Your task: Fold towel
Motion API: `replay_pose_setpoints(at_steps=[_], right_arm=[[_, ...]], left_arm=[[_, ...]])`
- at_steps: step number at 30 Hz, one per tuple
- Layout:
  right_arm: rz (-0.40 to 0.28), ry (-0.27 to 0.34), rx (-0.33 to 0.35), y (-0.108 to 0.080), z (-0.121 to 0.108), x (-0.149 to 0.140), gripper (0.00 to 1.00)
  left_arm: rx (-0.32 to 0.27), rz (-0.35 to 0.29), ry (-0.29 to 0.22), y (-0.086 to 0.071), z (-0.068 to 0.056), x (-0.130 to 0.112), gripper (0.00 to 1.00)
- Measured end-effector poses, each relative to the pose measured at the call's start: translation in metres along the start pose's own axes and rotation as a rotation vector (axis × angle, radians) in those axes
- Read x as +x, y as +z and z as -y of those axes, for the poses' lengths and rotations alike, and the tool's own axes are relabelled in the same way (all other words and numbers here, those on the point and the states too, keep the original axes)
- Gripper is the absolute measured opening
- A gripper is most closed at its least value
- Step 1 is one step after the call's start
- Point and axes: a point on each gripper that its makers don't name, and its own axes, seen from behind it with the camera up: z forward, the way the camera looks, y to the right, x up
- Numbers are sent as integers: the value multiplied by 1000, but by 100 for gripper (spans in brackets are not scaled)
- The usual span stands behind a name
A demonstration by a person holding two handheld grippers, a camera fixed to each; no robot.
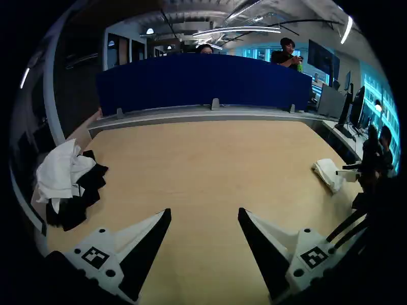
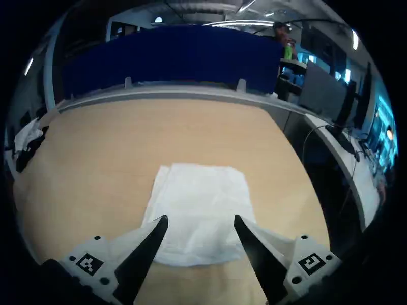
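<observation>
A white folded towel (image 2: 199, 213) lies flat on the wooden table (image 2: 152, 137), right under my right gripper (image 2: 200, 219), whose fingers stand open above its near part. In the left gripper view the same towel (image 1: 327, 173) shows small at the far right, with the other gripper (image 1: 356, 172) and the hand holding it beside it. My left gripper (image 1: 204, 212) hovers open over bare table (image 1: 203, 162), nothing between its fingers.
A heap of white and black cloths (image 1: 68, 180) lies at the table's left edge, also visible far left as the cloth heap (image 2: 28, 140). A blue partition (image 1: 203, 81) runs along the back. Monitors (image 1: 351, 104) and a neighbouring desk stand at the right; people are behind the partition.
</observation>
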Motion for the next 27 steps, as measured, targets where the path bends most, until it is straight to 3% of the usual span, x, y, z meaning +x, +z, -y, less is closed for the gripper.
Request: replay_pose_setpoints(at_steps=[6, 12, 18, 27], right_arm=[[-38, 13, -4, 7, -8, 32, 100], [-47, -2, 0, 14, -6, 45, 100], [-22, -8, 7, 39, -4, 46, 100], [78, 25, 11, 83, -3, 22, 100]], left_arm=[[0, 0, -3, 2, -1, 1, 98], [-1, -2, -5, 3, -3, 3, 98], [2, 1, 2, 4, -1, 2, 98], [19, 6, -2, 1, 4, -3, 98]])
